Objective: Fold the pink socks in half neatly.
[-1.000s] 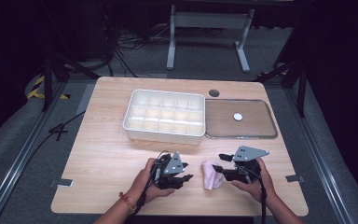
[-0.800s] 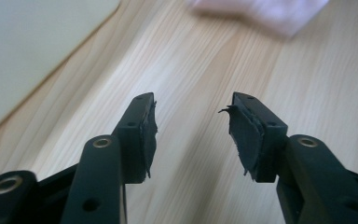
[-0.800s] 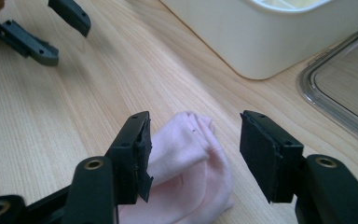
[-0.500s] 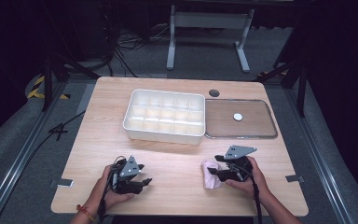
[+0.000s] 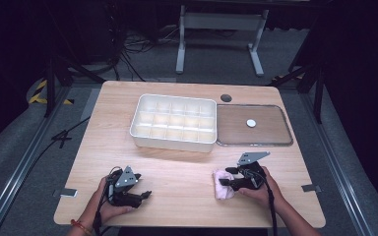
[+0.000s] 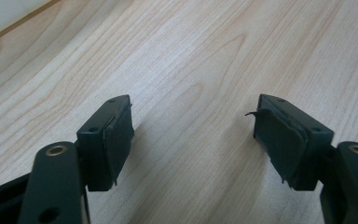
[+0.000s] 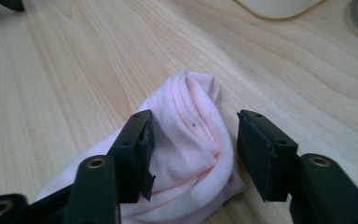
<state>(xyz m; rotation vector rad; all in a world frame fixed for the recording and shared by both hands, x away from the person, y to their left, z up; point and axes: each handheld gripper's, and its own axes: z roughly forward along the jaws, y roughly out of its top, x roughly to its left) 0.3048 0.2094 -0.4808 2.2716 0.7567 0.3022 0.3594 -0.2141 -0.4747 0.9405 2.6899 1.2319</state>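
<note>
A rolled pink cloth [image 5: 221, 191] lies on the wooden table [image 5: 177, 172] near the front right. My right gripper [image 5: 223, 176] reaches it from the right. In the right gripper view the cloth [image 7: 196, 140] sits between the jaws of the right gripper [image 7: 194, 123]. The jaws have just been closing; one pad is at the cloth and the other stands a little off it. My left gripper [image 5: 144, 185] rests at the front left, well apart from the cloth. The left gripper [image 6: 193, 109] has just been opening its jaws, and only bare wood lies between them.
A white tray [image 5: 174, 123] with several compartments stands at the middle back. Beside it on the right lies a flat clear lid [image 5: 270, 132] with a small white disc [image 5: 251, 123] on it. A dark round hole [image 5: 226, 98] is near the back edge.
The left hand pulled its gripper away from the cloth to the front left, and its jaws widened. The right gripper sank slightly onto the cloth, which stayed in place.
</note>
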